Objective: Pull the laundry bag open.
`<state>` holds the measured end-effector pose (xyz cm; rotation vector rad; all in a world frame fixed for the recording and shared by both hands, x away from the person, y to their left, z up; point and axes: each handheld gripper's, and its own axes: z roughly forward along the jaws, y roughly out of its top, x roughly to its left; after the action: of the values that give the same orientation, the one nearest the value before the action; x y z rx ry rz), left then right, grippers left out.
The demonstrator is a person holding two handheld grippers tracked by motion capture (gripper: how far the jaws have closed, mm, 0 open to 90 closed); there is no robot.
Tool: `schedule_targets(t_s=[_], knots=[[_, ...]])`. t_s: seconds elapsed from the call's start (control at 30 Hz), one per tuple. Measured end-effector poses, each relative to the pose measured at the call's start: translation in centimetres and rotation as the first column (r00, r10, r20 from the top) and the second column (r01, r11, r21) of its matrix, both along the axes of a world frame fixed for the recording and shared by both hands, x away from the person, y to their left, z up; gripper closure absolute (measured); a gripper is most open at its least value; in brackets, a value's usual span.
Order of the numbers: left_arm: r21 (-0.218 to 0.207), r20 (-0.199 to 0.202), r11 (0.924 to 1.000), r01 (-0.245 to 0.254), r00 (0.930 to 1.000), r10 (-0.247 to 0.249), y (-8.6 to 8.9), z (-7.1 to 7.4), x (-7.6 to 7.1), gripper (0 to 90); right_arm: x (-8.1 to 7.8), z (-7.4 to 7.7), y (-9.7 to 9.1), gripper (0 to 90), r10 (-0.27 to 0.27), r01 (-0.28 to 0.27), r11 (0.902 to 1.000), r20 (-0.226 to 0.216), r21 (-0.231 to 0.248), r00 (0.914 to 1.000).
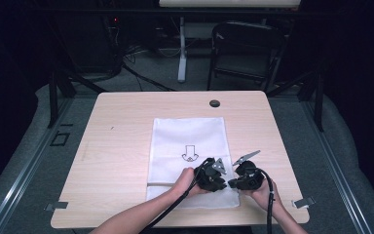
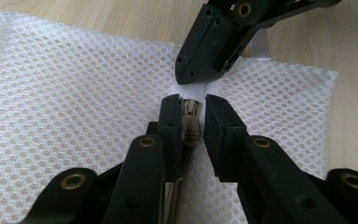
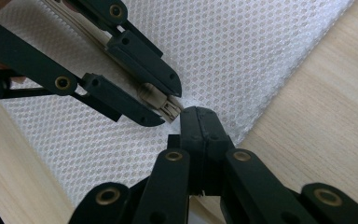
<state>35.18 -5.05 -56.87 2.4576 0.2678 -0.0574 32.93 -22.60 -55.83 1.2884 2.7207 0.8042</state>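
Note:
A white mesh bag point(image 1: 190, 141) lies flat on the wooden table point(image 1: 121, 146), printed with a black arrow point(image 1: 191, 154). Its zipper runs along the near edge. My left gripper point(image 2: 193, 116) has its jaws closed around the tan zipper pull point(image 2: 192, 123), which sits between the pads. My right gripper point(image 3: 198, 116) is shut, and its tips pinch the bag's fabric just past the zipper's end. Tip to tip, the left gripper point(image 1: 224, 185) and the right gripper point(image 1: 233, 184) meet at the bag's near right corner. From the right gripper view the left gripper point(image 3: 168, 105) grips the pull point(image 3: 161, 100).
A round cable hole point(image 1: 215, 103) sits near the table's far edge. Metal clamps point(image 1: 56, 206) point(image 1: 303, 202) stick out at the front corners. A black folding chair point(image 1: 246, 48) and a desk leg point(image 1: 181, 48) stand beyond the table. Bare wood flanks the bag on both sides.

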Motion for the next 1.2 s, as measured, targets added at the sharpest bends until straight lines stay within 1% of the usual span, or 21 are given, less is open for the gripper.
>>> schedule_targets(t_s=[0.03,0.1,0.13,0.17,0.2,0.33,0.43,0.47,0.5,0.53,0.57,0.6,0.67,0.93,0.97,1.0,1.03,1.07,1.1,1.13,1.2], knots=[[0.0,-0.001,1.0,0.001,1.0,-0.001,0.0,0.0,0.1,79.4,0.0,0.0,0.0,90.0,0.003,-0.003,1.0,-0.001,-0.007,1.0],[-0.007,-0.013,1.0,0.002,0.9999,-0.002,0.1,0.0,0.2,80.9,0.0,0.0,0.0,90.0,-0.003,0.003,1.0,0.001,0.006,1.0],[-0.005,-0.012,1.0,0.005,0.9999,-0.005,0.1,0.0,0.2,81.3,-0.1,-0.1,0.1,90.0,-0.007,0.007,0.9999,0.003,0.008,1.0],[0.003,-0.003,1.0,0.009,1.0,-0.009,0.1,0.1,0.2,81.5,0.0,0.0,0.0,90.0,-0.003,0.003,1.0,0.002,-0.001,1.0],[0.002,-0.003,1.0,0.008,1.0,-0.008,0.0,0.1,0.2,81.6,0.0,0.0,0.0,90.0,0.004,-0.004,0.9999,0.004,-0.016,1.0],[0.017,0.004,0.9997,0.02,0.9998,-0.02,-0.1,0.3,0.2,81.7,0.0,0.0,0.2,90.0,-0.002,0.002,1.0,0.007,0.002,1.0],[0.024,0.015,0.9993,0.03,0.9994,-0.03,-0.3,0.5,0.1,81.8,0.0,0.0,0.2,90.0,-0.002,0.002,1.0,0.006,-0.01,1.0],[0.022,0.013,0.9994,0.026,0.9996,-0.026,-0.3,0.6,0.1,81.8,0.0,0.1,0.1,90.0,0.007,-0.007,0.9997,0.008,-0.025,0.9999],[0.026,0.018,0.9994,0.023,0.9996,-0.024,-0.3,0.6,0.1,81.9,0.0,0.0,0.1,90.0,0.004,-0.004,0.9997,0.008,-0.026,1.0],[0.034,0.018,0.9989,0.033,0.9993,-0.034,-0.4,0.7,0.1,81.9,0.0,0.1,0.2,90.0,-0.003,0.003,0.9998,-0.001,-0.02,1.0],[0.04,0.03,0.9987,0.03,0.9991,-0.031,-0.5,0.8,0.0,82.0,0.0,0.1,0.2,90.0,-0.005,0.005,0.9997,0.003,-0.025,1.0],[0.044,0.032,0.9985,0.034,0.9989,-0.035,-0.5,0.9,0.0,81.9,0.0,0.1,0.2,90.0,-0.01,0.01,0.9998,0.001,-0.016,1.0],[0.055,0.045,0.9978,0.037,0.9982,-0.04,-0.6,1.0,-0.1,82.0,0.0,0.0,0.2,90.0,-0.009,0.009,0.9999,-0.002,-0.012,1.0],[0.053,0.045,0.998,0.035,0.9983,-0.037,-0.5,1.0,-0.1,82.1,0.0,0.0,0.2,90.0,-0.009,0.009,0.9999,0.0,-0.012,1.0],[0.053,0.044,0.998,0.035,0.9983,-0.037,-0.5,1.0,-0.1,82.1,-0.1,-0.1,0.3,90.0,-0.02,0.02,0.9998,0.007,0.002,0.9998],[0.053,0.045,0.998,0.035,0.9983,-0.038,-0.5,1.0,-0.1,82.1,-0.1,0.0,0.2,90.0,-0.016,0.016,0.9998,0.008,-0.013,0.9998],[0.052,0.044,0.9981,0.034,0.9984,-0.036,-0.5,0.9,-0.1,82.1,-0.1,-0.1,0.3,90.0,-0.021,0.021,0.9998,0.006,0.005,0.9998],[0.053,0.046,0.9979,0.036,0.9982,-0.038,-0.5,0.9,-0.1,82.1,-0.1,-0.1,0.3,90.0,-0.021,0.021,0.9998,0.006,0.002,0.9998],[0.051,0.045,0.9981,0.035,0.9983,-0.038,-0.4,0.9,-0.1,82.1,0.0,0.0,0.2,90.0,-0.008,0.008,0.9999,0.0,-0.013,1.0],[0.05,0.044,0.9981,0.036,0.9983,-0.038,-0.4,0.9,-0.1,82.1,-0.1,-0.1,0.3,90.0,-0.021,0.021,0.9998,0.007,0.002,0.9998],[0.044,0.041,0.9985,0.033,0.9986,-0.035,-0.4,0.9,-0.1,82.2,-0.1,-0.1,0.3,90.0,-0.02,0.02,0.9998,0.008,0.004,0.9998]])
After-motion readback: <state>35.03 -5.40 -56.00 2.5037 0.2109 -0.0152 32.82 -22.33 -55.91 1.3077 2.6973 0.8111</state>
